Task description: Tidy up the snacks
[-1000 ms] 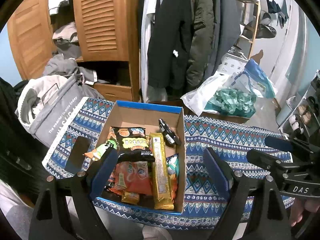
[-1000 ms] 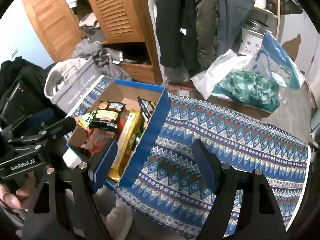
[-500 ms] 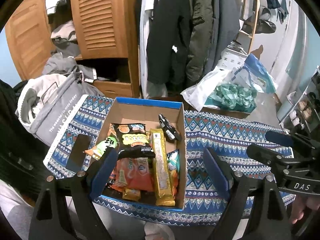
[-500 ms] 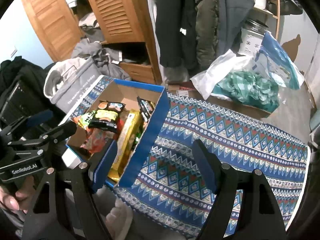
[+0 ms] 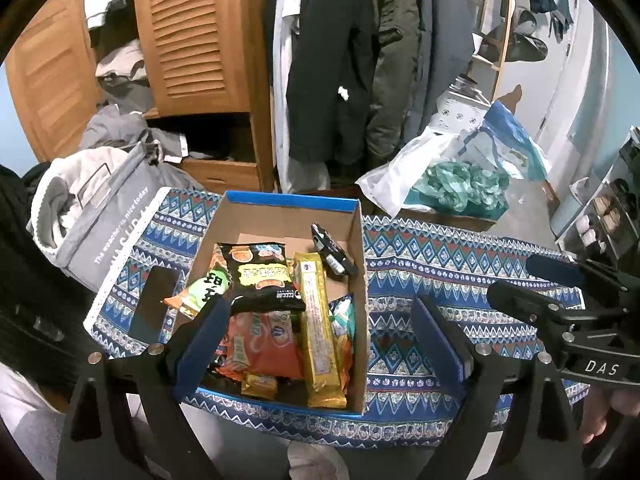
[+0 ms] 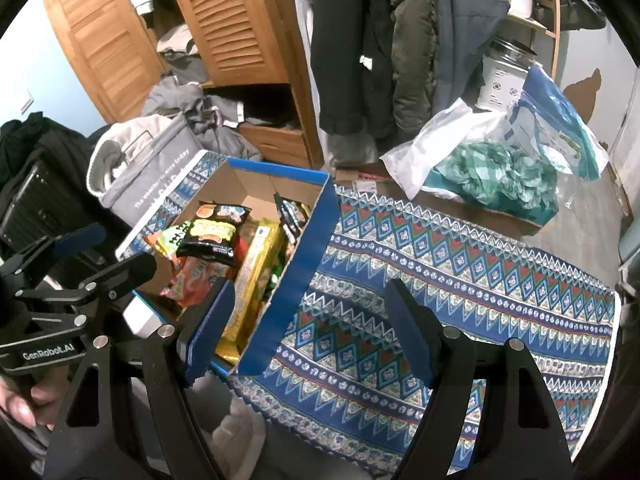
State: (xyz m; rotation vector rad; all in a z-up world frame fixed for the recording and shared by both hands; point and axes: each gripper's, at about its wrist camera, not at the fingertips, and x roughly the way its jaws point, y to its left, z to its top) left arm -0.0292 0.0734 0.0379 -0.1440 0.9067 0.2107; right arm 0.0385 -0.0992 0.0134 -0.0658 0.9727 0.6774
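A cardboard box (image 5: 358,240) with blue outer walls stands on the desk (image 5: 460,264), which is covered with a blue patterned cloth. The box is near the left edge of the desk, and its near wall reaches the front edge. Inside the box the snacks lie together: a black packet (image 5: 260,276) on top, an orange packet (image 5: 260,344) under it toward the front, a long yellow packet (image 5: 318,332) along the right side, and a green packet (image 5: 204,290) that leans over the left wall. A small dark packet (image 5: 332,250) leans against the right wall, near the far corner.

The left tool (image 5: 320,336) hangs above the front part of the box. Its jaws have just been opening and now stand wide apart; no thing is gripped between them. The right tool (image 6: 308,324) hangs above the right wall of the box and the cloth beside it. Its jaws are also apart and hold nothing.

A dark flat phone (image 5: 154,304) lies on the cloth just beside the left wall of the box. The right part of the desk (image 6: 480,280) shows only the cloth.
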